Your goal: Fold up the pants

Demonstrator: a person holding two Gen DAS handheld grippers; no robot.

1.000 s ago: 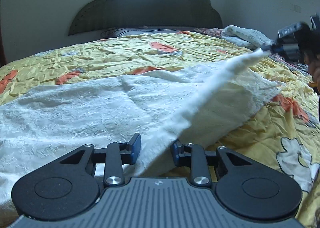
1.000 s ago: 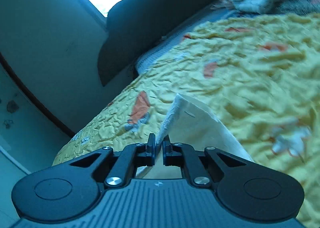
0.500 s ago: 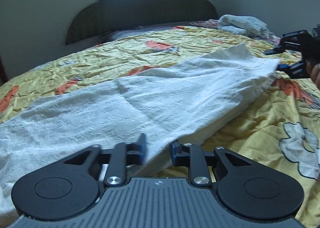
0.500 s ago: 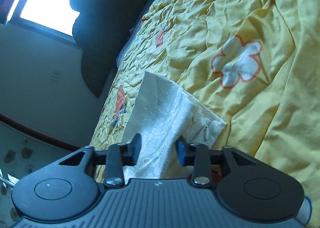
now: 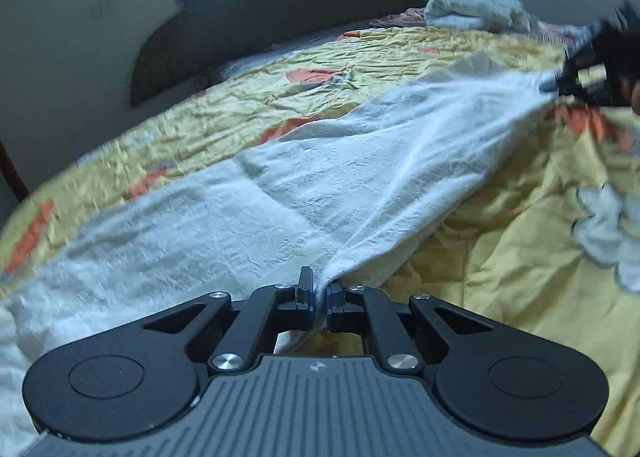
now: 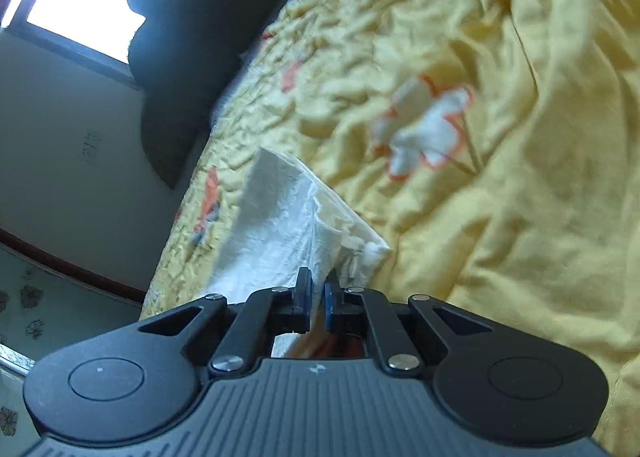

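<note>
While each of two claws, left claw [image 5: 319, 299] and right claw [image 6: 317, 299], apparently pinches it, one pair of pants [image 5: 320, 193] lies stretched.

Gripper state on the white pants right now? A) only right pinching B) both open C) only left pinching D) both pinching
D: the left gripper and the right gripper each have white pants fabric clamped between nearly closed fingertips.
</note>
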